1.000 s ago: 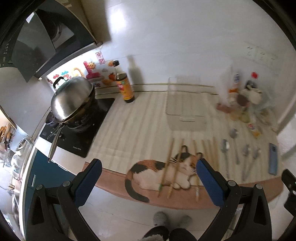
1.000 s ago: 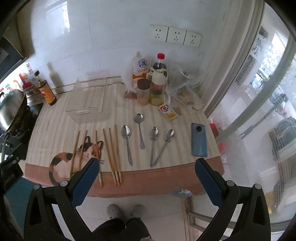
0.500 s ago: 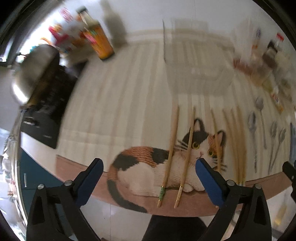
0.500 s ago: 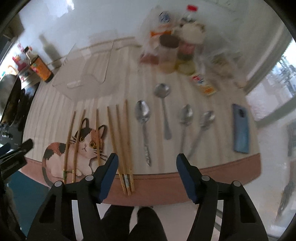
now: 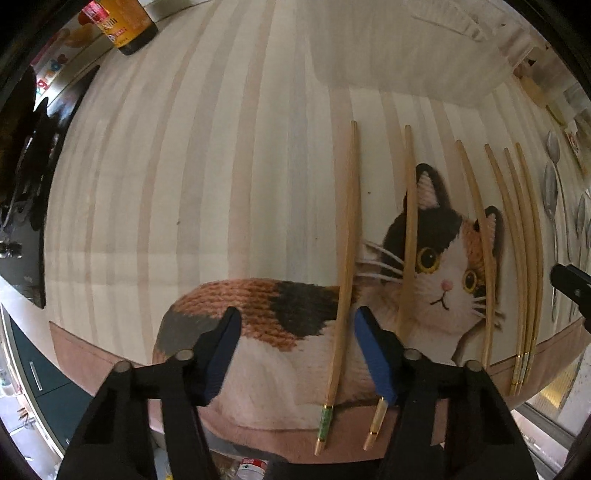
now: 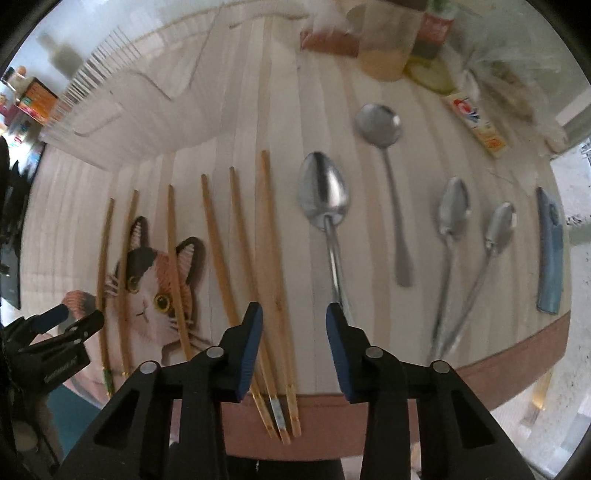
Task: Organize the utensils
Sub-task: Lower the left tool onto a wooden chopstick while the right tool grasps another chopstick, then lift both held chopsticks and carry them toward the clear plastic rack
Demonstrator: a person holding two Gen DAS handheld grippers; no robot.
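Several wooden chopsticks lie side by side on a striped mat with a cat picture (image 5: 443,258). My left gripper (image 5: 295,325) is open low over the mat's front edge; the leftmost chopstick (image 5: 345,258) lies between its fingers, nearer the right one. My right gripper (image 6: 293,319) is open, hovering between a group of three chopsticks (image 6: 269,266) and the large spoon (image 6: 327,206). Three more spoons lie to the right: a round one (image 6: 384,147) and two small ones (image 6: 452,221). A clear plastic tray (image 6: 122,122) sits at the back.
A sauce bottle (image 5: 122,26) stands at the back left by a black stove (image 5: 22,184). Jars and bags (image 6: 399,40) crowd the back right. A blue phone (image 6: 550,251) lies at the mat's right edge. The mat's front border overhangs the counter edge (image 6: 369,410).
Both grippers have come down and forward, close over the mat. Both have narrowed from wide open. The left now straddles the leftmost chopstick; the right is by the large spoon's handle.
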